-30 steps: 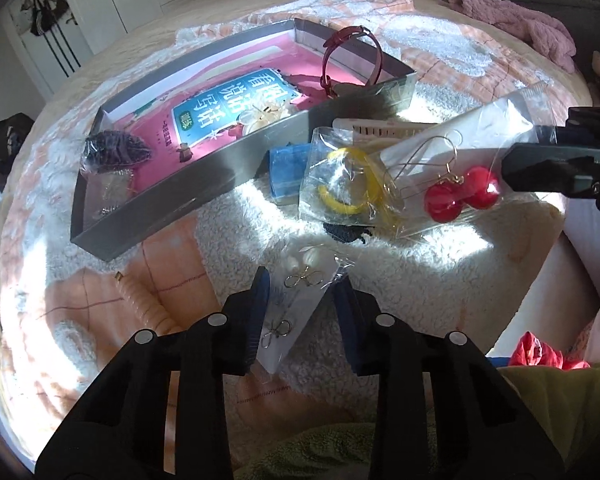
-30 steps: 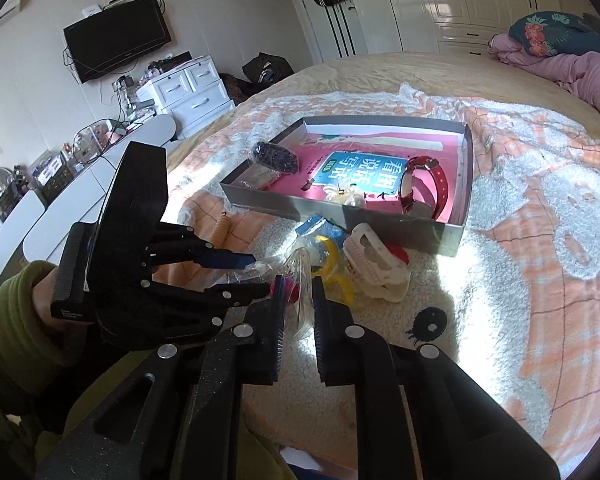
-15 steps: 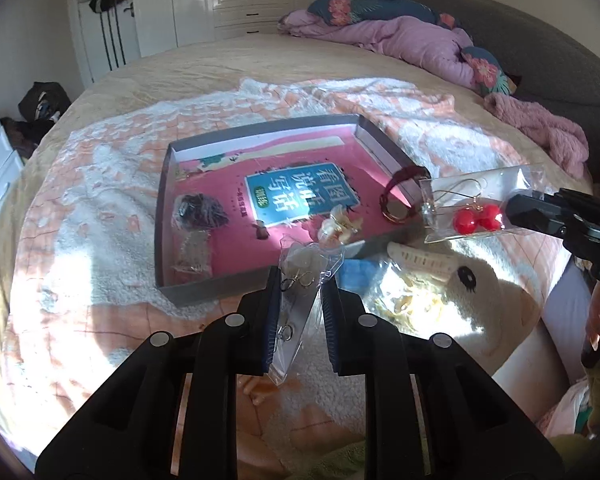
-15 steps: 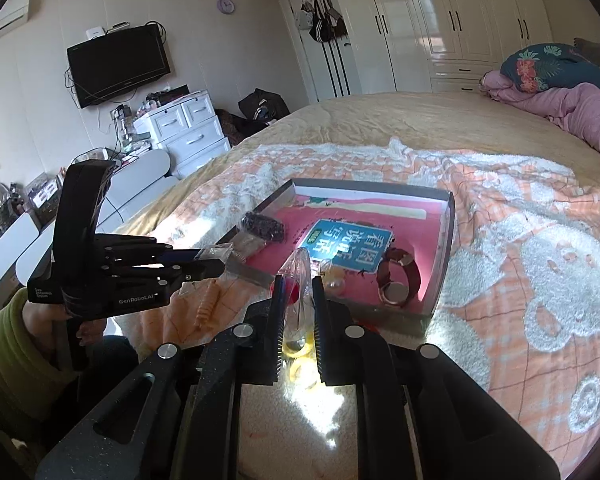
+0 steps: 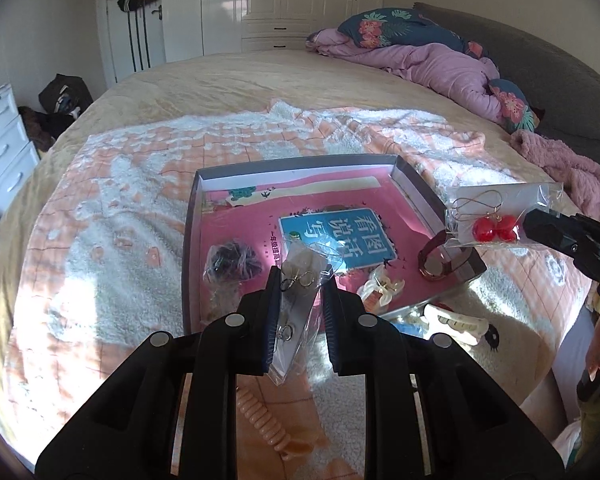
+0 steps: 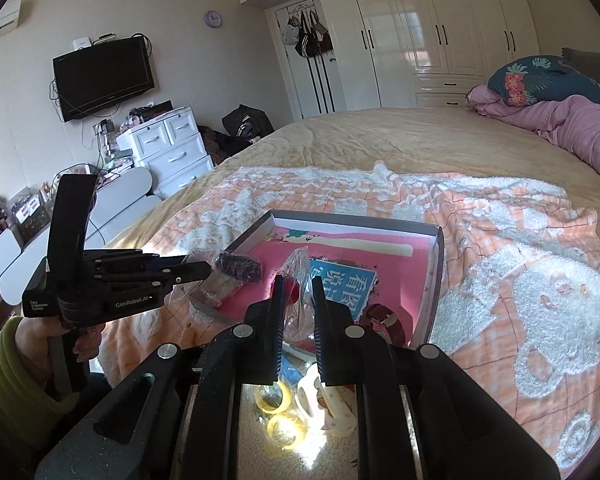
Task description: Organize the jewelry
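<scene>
My left gripper (image 5: 300, 284) is shut on a clear bag of small hoop earrings (image 5: 300, 300) and holds it above the near edge of the grey box (image 5: 416, 188) with a pink floor. My right gripper (image 6: 296, 292) is shut on a clear bag of red ball earrings (image 5: 494, 228), held above the box's right corner; it shows edge-on in the right wrist view (image 6: 298, 280). In the box lie a dark hair tie bag (image 5: 232, 260), a red watch (image 5: 440, 260) and a pale shell clip (image 5: 380, 288).
The box sits on an orange and white blanket (image 5: 120, 208) on a bed. On the blanket near me lie a white hair claw (image 5: 456, 320), a peach spiral tie (image 5: 264, 420) and yellow rings in a bag (image 6: 280, 412). Pink bedding (image 5: 420, 64) lies at the far right.
Both grippers have lifted their earring bags off the blanket and moved them up and over the box. The views now look down on the box from higher up.
</scene>
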`<state>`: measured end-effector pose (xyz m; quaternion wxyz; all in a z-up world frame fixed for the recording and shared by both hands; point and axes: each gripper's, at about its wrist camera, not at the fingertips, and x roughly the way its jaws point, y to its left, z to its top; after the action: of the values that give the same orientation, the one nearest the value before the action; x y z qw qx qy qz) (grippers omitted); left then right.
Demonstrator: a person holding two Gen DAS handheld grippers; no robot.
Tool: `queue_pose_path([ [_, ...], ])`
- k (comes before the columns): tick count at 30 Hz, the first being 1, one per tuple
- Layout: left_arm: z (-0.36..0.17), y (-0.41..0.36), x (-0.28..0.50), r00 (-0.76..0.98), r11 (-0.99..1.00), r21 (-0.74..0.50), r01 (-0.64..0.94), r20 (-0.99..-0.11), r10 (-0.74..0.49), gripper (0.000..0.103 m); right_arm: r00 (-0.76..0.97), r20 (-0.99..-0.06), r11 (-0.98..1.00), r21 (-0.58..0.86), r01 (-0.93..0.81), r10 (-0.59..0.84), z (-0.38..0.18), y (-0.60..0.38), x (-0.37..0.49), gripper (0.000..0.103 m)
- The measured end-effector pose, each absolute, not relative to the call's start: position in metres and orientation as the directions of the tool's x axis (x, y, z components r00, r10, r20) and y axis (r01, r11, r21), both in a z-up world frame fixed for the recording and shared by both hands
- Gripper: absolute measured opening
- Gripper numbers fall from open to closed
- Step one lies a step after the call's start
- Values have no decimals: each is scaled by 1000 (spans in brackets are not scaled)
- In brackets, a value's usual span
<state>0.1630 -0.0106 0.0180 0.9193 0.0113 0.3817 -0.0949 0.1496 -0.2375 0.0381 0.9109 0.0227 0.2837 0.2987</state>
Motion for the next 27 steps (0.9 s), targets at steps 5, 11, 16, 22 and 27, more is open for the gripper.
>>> queue_pose_path([
  [5,10,-11,182,680,981,-73,181,-711,-178,12,678,-512,839,187,-511,527,35,-233,163,12],
  [11,-9,-14,194,666,980,-65,189,-725,-177,13,712,-515,873,184,-451,476,33,-245,186,12],
  [16,-17,-15,199,662,977,-47,207,-728,-175,13,724,-542,901,189,-391,428,21,-258,208,12],
  [22,-25,-18,205,650,975,-39,218,-739,-175,13,701,-587,914,230,-333,404,-3,-270,231,12],
  [27,-31,-20,207,638,973,-31,228,-750,-173,14,671,-617,912,279,-301,410,-23,-275,246,12],
])
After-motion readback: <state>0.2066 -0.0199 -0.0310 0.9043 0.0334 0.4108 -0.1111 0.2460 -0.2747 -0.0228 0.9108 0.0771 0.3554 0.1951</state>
